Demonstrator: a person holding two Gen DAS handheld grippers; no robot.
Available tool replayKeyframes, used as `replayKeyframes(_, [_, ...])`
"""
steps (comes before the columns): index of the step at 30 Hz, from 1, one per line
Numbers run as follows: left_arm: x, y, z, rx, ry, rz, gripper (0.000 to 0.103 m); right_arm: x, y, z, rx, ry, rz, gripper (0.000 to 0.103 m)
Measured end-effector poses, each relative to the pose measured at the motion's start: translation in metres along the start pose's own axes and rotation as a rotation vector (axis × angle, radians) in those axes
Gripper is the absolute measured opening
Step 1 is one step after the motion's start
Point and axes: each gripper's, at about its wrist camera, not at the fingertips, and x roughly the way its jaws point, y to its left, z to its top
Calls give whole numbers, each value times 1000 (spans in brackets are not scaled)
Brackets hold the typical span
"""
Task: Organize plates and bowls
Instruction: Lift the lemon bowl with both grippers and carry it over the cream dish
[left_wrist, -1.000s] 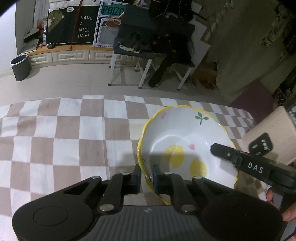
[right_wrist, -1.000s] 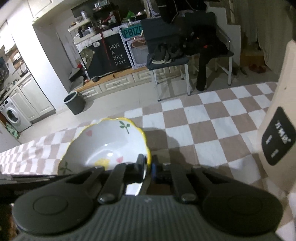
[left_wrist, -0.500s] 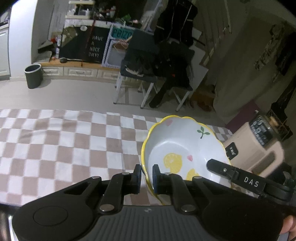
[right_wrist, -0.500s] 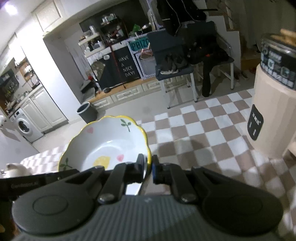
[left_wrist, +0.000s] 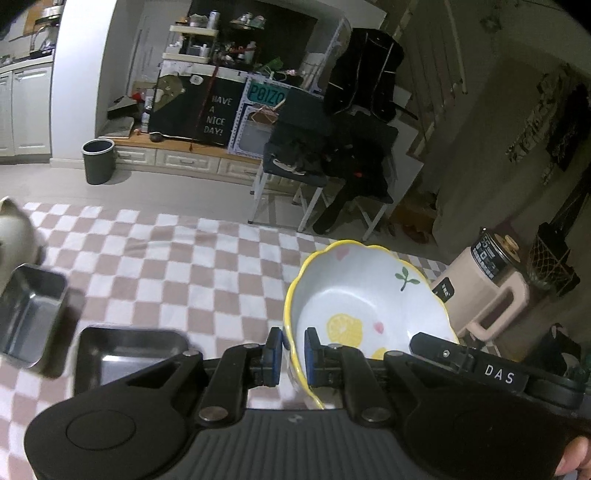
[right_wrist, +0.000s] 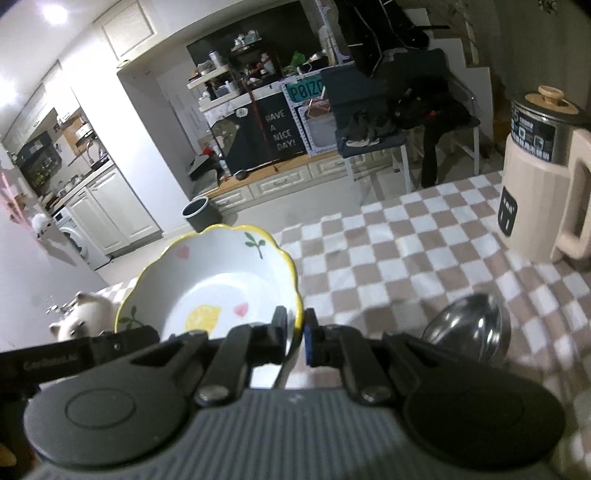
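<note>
Two grippers grasp your bowl (left_wrist: 364, 295) by opposite rims: left gripper (left_wrist: 293, 349) and right gripper (right_wrist: 294, 334) both clenched on it (lemon print inside), held above the checkered worktop (left_wrist: 177, 266).

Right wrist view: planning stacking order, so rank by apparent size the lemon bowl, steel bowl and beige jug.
1. lemon bowl, nearest the camera, so unsure
2. beige jug, partly cropped
3. steel bowl

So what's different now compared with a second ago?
The lemon bowl has been lifted higher above the checked tablecloth, so two metal trays and a steel bowl have come into view. The left gripper and right gripper stay clamped on its rim.
</note>
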Motion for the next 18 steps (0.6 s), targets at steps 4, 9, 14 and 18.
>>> replayKeyframes(4, [-31, 11, -16, -2, -9, 1, 13, -11, 9, -20, -2, 21, 6, 11])
replayKeyframes(9, [-62, 30, -36, 7, -17, 17, 13, -22, 29, -40, -13, 42, 31, 11])
replayKeyframes(14, [-87, 57, -56, 15, -14, 35, 13, -27, 52, -60, -28, 59, 49, 11])
replayKeyframes(18, [-102, 79, -69, -2, -12, 43, 13, -24, 66, -78, -28, 99, 64, 11])
